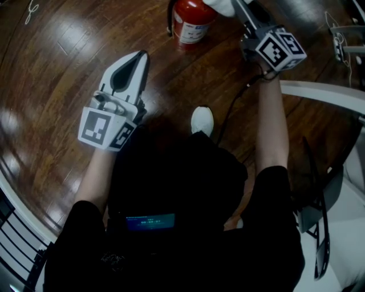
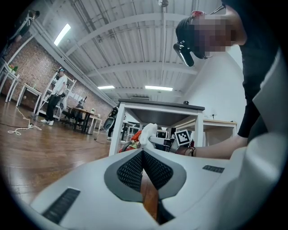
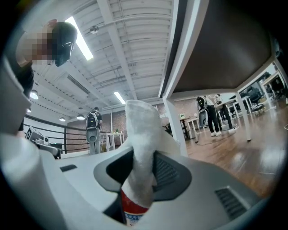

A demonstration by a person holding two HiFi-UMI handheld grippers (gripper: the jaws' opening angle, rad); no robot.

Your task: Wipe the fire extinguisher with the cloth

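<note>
A red fire extinguisher (image 1: 193, 20) stands on the wood floor at the top of the head view. My right gripper (image 1: 238, 5) reaches to its right side, shut on a white cloth (image 1: 223, 5). In the right gripper view the cloth (image 3: 141, 143) is pinched between the jaws of the right gripper (image 3: 143, 158) and lies against the extinguisher's red body (image 3: 131, 210). My left gripper (image 1: 141, 57) hangs lower left, away from the extinguisher, jaws shut with nothing between them. The left gripper view shows the left gripper (image 2: 143, 152), the extinguisher (image 2: 129, 145) and the cloth (image 2: 148, 132) ahead.
A white table (image 1: 319, 94) curves in at the right; its leg (image 2: 118, 130) stands by the extinguisher. A black cable (image 1: 231, 108) runs over the floor near my white shoe (image 1: 202, 120). A chair (image 1: 319, 222) sits lower right. People (image 3: 211, 114) stand far off.
</note>
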